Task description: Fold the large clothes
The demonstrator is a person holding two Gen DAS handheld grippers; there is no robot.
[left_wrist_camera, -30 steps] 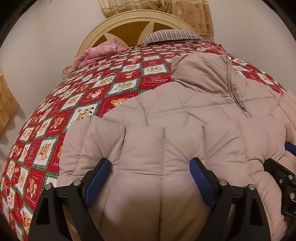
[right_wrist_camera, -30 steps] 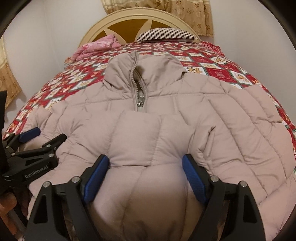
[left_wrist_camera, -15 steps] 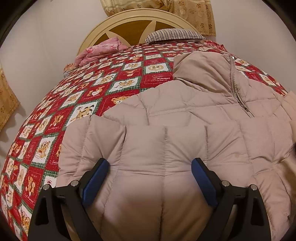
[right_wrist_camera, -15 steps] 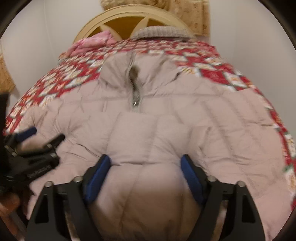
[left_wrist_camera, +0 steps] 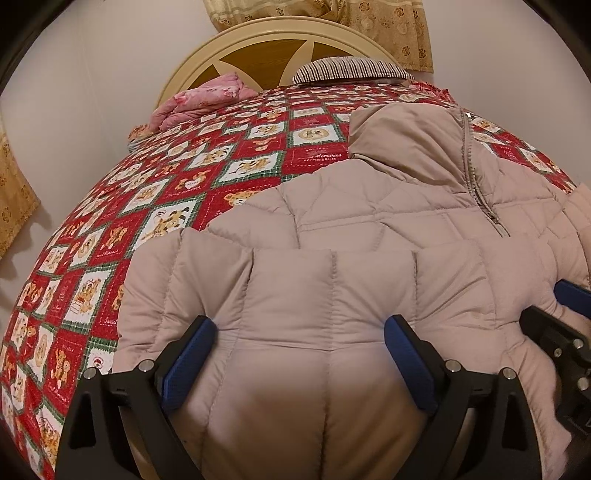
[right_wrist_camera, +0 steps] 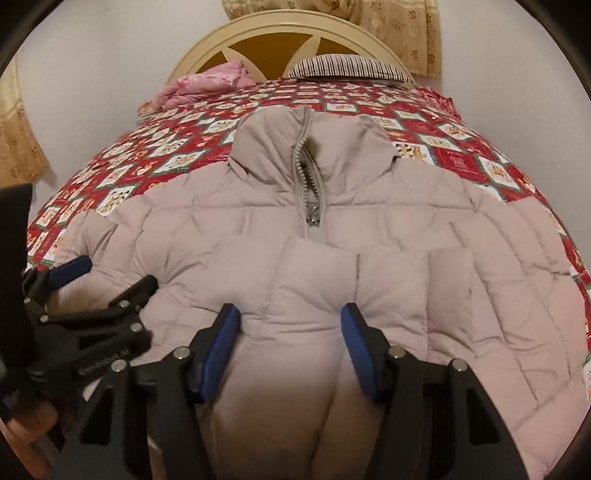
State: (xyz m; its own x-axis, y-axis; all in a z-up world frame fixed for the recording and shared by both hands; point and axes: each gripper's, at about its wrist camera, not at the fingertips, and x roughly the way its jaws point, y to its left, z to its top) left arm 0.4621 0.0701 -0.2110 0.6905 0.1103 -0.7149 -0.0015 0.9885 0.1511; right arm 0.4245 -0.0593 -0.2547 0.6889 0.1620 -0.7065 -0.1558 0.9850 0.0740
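1 beige jacket [right_wrist_camera: 369, 236] (on quilt [left_wrist_camera: 166, 206]), 2 grippers: left [left_wrist_camera: 299, 347] spread wide, right [right_wrist_camera: 291, 339] pinching its hem.

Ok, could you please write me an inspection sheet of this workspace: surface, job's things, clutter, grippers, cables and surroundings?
Surface: bed with a red patchwork quilt, teddy-bear squares.
Job's things: beige puffer jacket lying front up, collar toward the headboard, zipper partly open at the neck; its near part bulges between the fingers of both grippers.
Clutter: pink bedding and a striped pillow at the head of the bed.
Grippers: left gripper open around the jacket fabric; right gripper narrower around a bulge, grip uncertain.
Cables: nothing seen.
Surroundings: cream and wood headboard, plain wall, patterned curtain.
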